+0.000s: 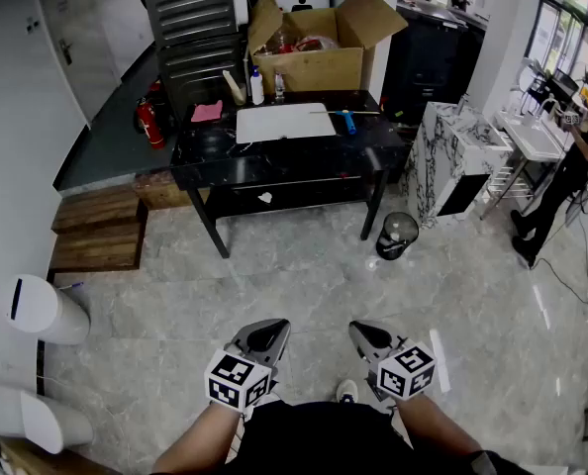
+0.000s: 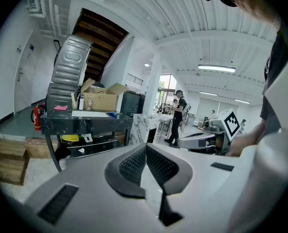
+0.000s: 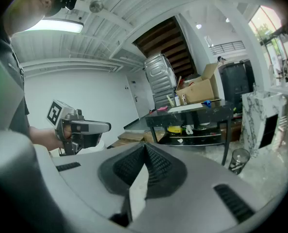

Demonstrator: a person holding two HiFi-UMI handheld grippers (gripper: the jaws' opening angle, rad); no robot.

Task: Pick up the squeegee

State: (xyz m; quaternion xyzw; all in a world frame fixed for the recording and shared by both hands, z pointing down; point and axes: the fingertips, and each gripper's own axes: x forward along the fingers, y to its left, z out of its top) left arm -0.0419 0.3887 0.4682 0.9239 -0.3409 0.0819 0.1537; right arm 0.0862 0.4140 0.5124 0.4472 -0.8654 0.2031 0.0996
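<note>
Left gripper (image 1: 265,332) and right gripper (image 1: 369,332) are both clenched empty, well apart from the table (image 1: 294,158); arriving shut, they could knock the squeegee (image 1: 345,120) off.

Ahead of left tongs (image 1: 266,334) and right tongs (image 1: 369,334)
Open floor (image 1: 304,285) is seen up to the black table (image 1: 304,158); a bin (image 1: 397,236) is set ahead-right.

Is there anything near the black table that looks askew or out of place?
The grey ribbed appliance behind the black table seems to lean sideways instead of standing upright, though the wide lens may exaggerate it. Nothing on the table looks spilled.
</note>
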